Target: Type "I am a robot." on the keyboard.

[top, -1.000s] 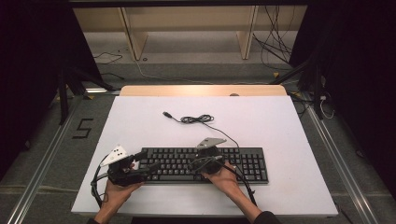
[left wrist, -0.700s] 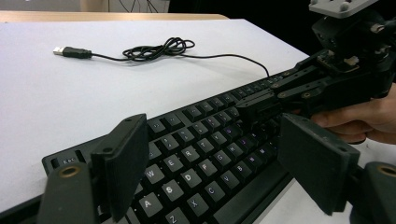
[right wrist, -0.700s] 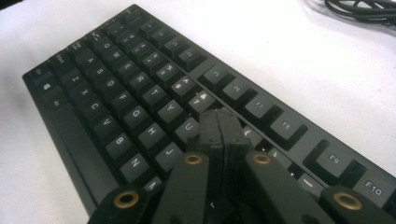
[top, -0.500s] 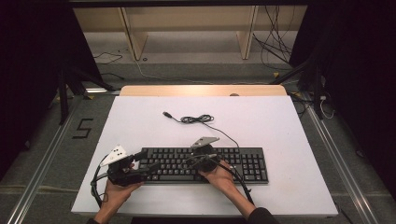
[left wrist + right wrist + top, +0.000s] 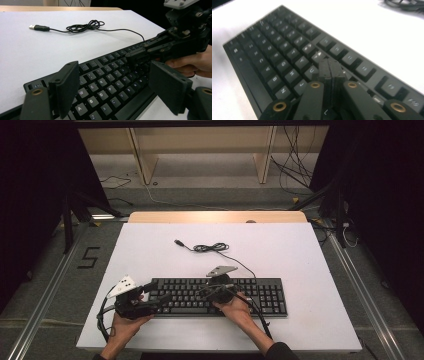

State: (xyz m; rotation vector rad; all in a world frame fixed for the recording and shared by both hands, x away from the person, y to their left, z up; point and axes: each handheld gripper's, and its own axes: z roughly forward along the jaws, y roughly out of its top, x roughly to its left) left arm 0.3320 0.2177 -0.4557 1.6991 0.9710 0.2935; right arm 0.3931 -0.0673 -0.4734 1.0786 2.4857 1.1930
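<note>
On white table (image 5: 300,250), black keyboard (image 5: 260,292), right tongs (image 5: 329,65) closed over keys, left tongs (image 5: 112,87) apart.

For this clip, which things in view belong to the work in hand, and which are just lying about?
In use:
- keyboard
- right gripper, jaws shut, tips on the keys near the I key
- left gripper, jaws open over the keyboard's left end

Lying about:
- the keyboard's cable, loosely coiled, USB plug free on the table
- wooden shelf frame beyond the table
- loose floor cables
</note>
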